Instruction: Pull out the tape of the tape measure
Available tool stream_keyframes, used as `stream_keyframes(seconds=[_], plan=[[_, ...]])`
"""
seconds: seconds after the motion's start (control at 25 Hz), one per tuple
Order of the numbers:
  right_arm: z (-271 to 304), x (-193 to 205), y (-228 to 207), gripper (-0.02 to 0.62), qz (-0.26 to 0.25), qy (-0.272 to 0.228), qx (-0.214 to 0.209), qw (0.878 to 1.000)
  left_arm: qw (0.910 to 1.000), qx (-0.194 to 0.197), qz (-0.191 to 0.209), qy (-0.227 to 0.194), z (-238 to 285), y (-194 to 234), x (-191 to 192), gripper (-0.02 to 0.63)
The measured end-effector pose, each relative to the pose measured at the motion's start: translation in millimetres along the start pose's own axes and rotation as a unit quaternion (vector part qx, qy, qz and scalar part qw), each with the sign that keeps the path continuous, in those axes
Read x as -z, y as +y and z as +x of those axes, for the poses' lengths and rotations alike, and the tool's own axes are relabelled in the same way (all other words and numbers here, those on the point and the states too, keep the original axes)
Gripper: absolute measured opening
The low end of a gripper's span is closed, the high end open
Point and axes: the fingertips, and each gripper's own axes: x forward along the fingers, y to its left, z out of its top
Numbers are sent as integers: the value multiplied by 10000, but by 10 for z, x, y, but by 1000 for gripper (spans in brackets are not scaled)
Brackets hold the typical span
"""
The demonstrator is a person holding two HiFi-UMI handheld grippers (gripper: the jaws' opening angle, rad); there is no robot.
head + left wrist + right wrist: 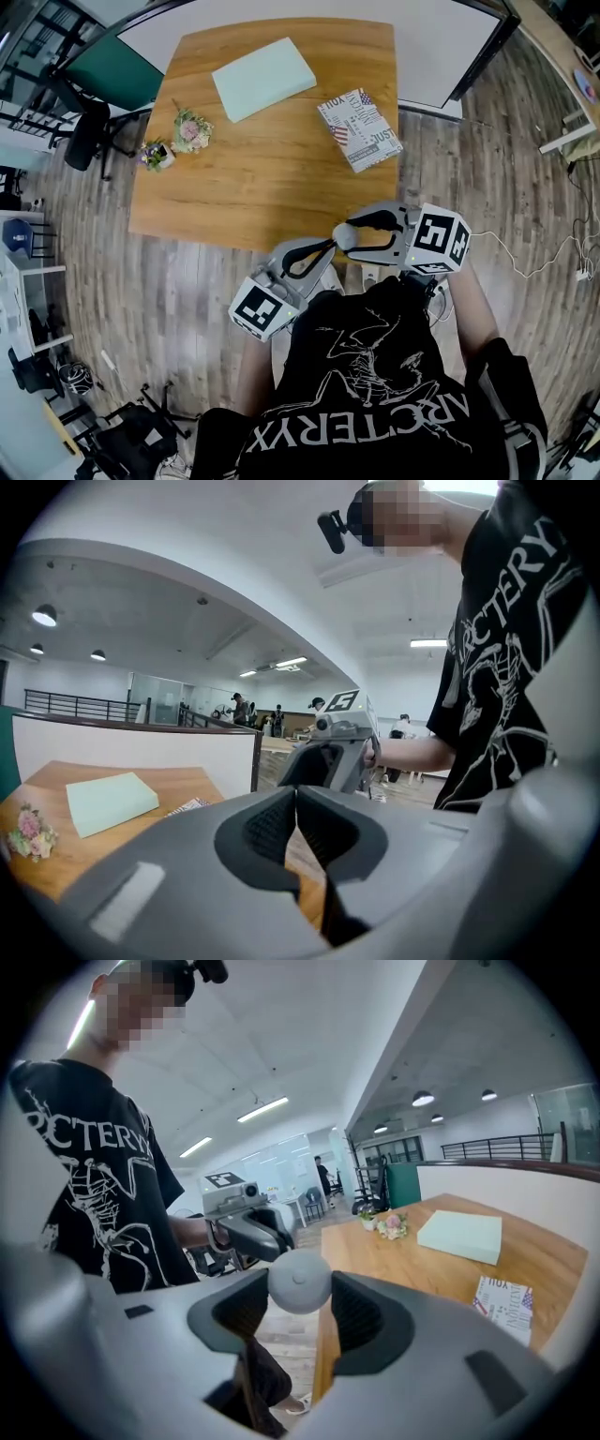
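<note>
Holding both claws in front of your torso, you have them above the plank floor [178,281], just short of the near edge of the bench [262,192]. The right claw [300,1288] is grasping the tape measure [300,1281], a round grey case seated between its two pads near the tips. The left claw [295,803] is clenched: its pads meet face to face. In the head view its tip lies just beside the grey case; whether it touches the case cannot be told. The two claws point toward each other, the left from your lower left, the right from your right side.

Note the items on the bench. A pale green block [263,78] lies at the far side, a printed box [359,128] sits to its right and nearer you, and a flower bunch [191,129] with a small flower pot [156,155] stands at the left edge. All are well apart from both claws. Behind the bench runs a white partition [441,47]. An office chair [89,141] stands left of the bench, and a cable [534,264] trails over the floor at your right.
</note>
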Motion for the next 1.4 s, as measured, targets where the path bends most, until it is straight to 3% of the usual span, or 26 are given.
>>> stream_keyframes(seconds=[0.16, 0.32, 0.6, 0.72, 0.84, 1.04, 1.24, 1.4], plan=[[0, 83, -98, 216, 67, 133, 220, 9996, 9997, -217, 130, 56, -58, 116, 87, 15], [-171, 251, -386, 216, 207, 297, 829, 9959, 9938, -1114, -31, 32, -401, 525, 177, 15], [-636, 360, -756, 216, 408, 225, 1535, 9871, 9627, -2677, -382, 19, -1368, 1123, 302, 15], [-784, 387, -861, 216, 482, 168, 1721, 9838, 9497, -3077, -586, -67, -1680, 1253, 363, 15], [-758, 379, -881, 216, 491, 172, 1740, 9834, 9490, -3066, -726, -59, -1701, 1270, 458, 15], [-517, 574, -1032, 216, 280, 741, 1908, 9784, 9484, -3037, -891, 208, -1468, 1371, 737, 15], [-384, 870, -1330, 216, 434, 968, 2109, 9717, 9424, -2986, -1467, 350, -1332, 1592, 1193, 15], [-178, 1247, -1603, 216, 651, 1276, 2223, 9644, 9310, -2932, -2036, 764, -1117, 1792, 1795, 15]])
